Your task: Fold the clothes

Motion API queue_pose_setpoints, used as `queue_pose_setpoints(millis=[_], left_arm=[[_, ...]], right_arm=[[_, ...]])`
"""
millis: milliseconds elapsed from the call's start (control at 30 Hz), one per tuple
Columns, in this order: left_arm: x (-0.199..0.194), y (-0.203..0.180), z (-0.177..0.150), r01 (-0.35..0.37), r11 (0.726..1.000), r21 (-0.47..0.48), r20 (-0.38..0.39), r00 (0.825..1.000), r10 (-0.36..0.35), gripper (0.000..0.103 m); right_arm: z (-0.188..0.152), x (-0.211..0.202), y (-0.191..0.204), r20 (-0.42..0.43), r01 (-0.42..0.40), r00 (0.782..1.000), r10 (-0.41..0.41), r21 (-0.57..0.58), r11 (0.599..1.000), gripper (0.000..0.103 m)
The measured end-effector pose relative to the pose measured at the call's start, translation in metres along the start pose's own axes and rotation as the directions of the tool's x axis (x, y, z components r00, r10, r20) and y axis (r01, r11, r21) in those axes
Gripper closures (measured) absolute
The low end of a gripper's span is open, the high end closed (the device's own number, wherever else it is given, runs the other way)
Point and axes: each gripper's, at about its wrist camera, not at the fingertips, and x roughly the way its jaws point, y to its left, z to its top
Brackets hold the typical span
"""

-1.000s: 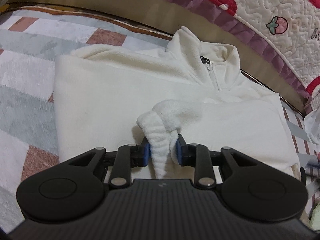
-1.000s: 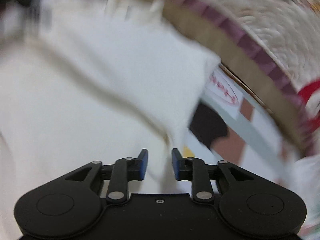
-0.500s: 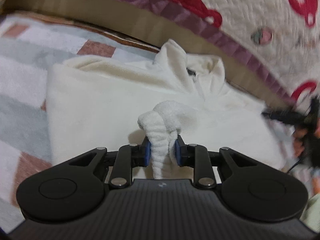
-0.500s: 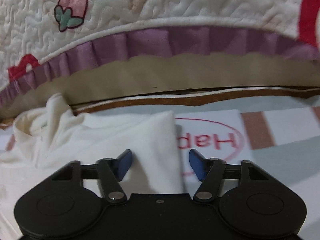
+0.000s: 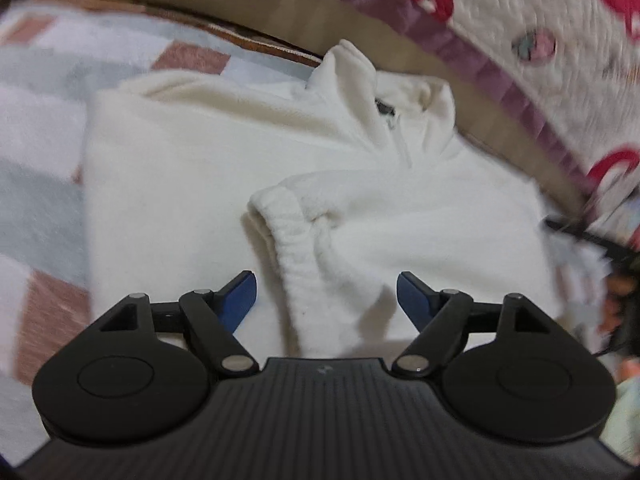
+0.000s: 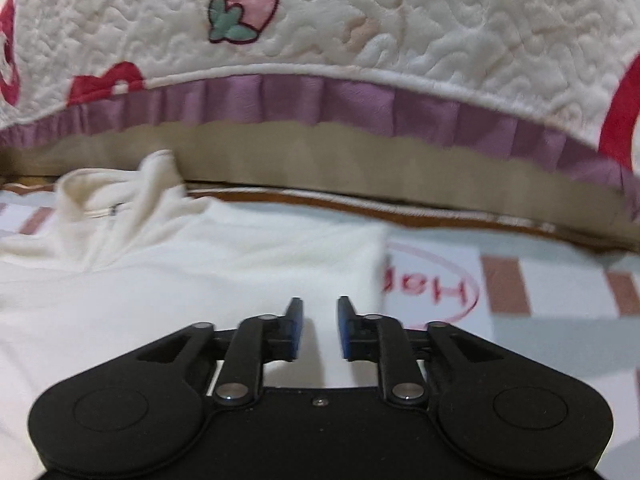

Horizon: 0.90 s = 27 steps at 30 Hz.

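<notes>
Scene: a cream fleece pullover [image 5: 192,184] lies flat on a patchwork blanket [image 5: 36,152] spread beside a bed, collar toward the bed's quilted cover [image 6: 400,40].
Left hand-held gripper [image 5: 326,290]: jaws have just been opening and now stand wide; the ribbed sleeve cuff [image 5: 288,232] lies between the blue pads, touched by neither, resting on the chest of the garment.
Right hand-held gripper [image 6: 319,330]: jaws have just been opening from nearly closed and stand a little apart with only a narrow gap; nothing is gripped, and the fleece lies below and beyond the tips, near the garment's right edge [image 6: 376,264].
Key relation: the pullover runs lengthwise away from both tools, hem nearest them, collar [image 5: 352,76] farthest. The folded-in sleeve lies across the body from the right side, its cuff dead ahead of the left tool. The right tool is nearer the outer side fold.
Likely next step: with the sleeve laid in, a hem-to-collar fold along that long axis seems due, each tool taking a lower corner.
Writing: a red ringed print on the blanket [image 6: 432,288] reads, reversed, roughly "Hap…"; the rest is hidden by the fleece.
Labels: a small dark tag inside the collar [image 5: 385,107], too small to read.
Other marks: a strawberry motif [image 6: 242,10] on the cover.
</notes>
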Motion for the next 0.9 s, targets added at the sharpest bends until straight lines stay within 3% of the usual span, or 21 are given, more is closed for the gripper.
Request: queue_pose_setpoints(millis=[67,133,200,233,367,433,500,567,667,800,900], left_arm=[[-0.015,-0.013,-0.005,-0.097,0.989,0.11,0.033,0.995,0.093,0.026],[-0.028,-0.021,-0.011,-0.14,0.975,0.174,0.048,0.99,0.134,0.026],[-0.04,-0.024,-0.019,-0.146,0.974,0.171,0.057,0.989,0.138,0.026],[-0.045,-0.023,-0.023,-0.149,0.975,0.167,0.053,0.988,0.142,0.026],[-0.057,-0.011,-0.042,-0.164,0.979,0.121,-0.025,0.985,0.169,0.026],[-0.067,0.004,-0.041,-0.123,0.992,0.028,-0.047,0.991,0.124,0.026],[-0.083,0.021,-0.037,-0.086,0.993,-0.085,-0.037,0.996,0.084,0.026],[-0.099,0.022,-0.038,-0.07,0.99,-0.119,-0.019,0.998,0.068,0.026],[-0.107,-0.001,-0.05,-0.012,0.999,-0.032,-0.088,0.996,0.009,0.026],[-0.12,-0.037,-0.079,-0.037,0.988,0.153,-0.14,0.988,0.059,0.026],[-0.137,-0.04,-0.092,-0.004,0.985,0.172,-0.196,0.98,0.038,0.026]], right_arm=[[-0.009,-0.013,-0.005,-0.017,-0.037,0.999,0.038,0.073,0.997,0.077],[-0.02,-0.035,-0.012,-0.062,-0.06,0.996,0.068,0.121,0.991,0.077],[-0.035,-0.066,-0.021,-0.115,-0.095,0.987,0.11,0.128,0.987,0.075],[-0.044,-0.085,-0.026,-0.132,-0.129,0.98,0.146,0.126,0.984,0.068],[-0.081,-0.163,-0.054,-0.187,-0.266,0.933,0.307,0.219,0.939,0.054],[-0.103,-0.192,-0.067,-0.203,-0.27,0.92,0.335,0.291,0.918,0.042],[-0.129,-0.219,-0.073,-0.226,-0.224,0.927,0.299,0.304,0.926,0.04],[-0.158,-0.24,-0.077,-0.244,-0.179,0.934,0.261,0.314,0.932,0.04],[-0.203,-0.258,-0.088,-0.209,-0.176,0.935,0.287,0.429,0.886,0.04],[-0.243,-0.262,-0.092,-0.144,-0.194,0.941,0.306,0.511,0.837,0.04],[-0.257,-0.255,-0.092,-0.195,-0.163,0.937,0.29,0.49,0.857,0.04]])
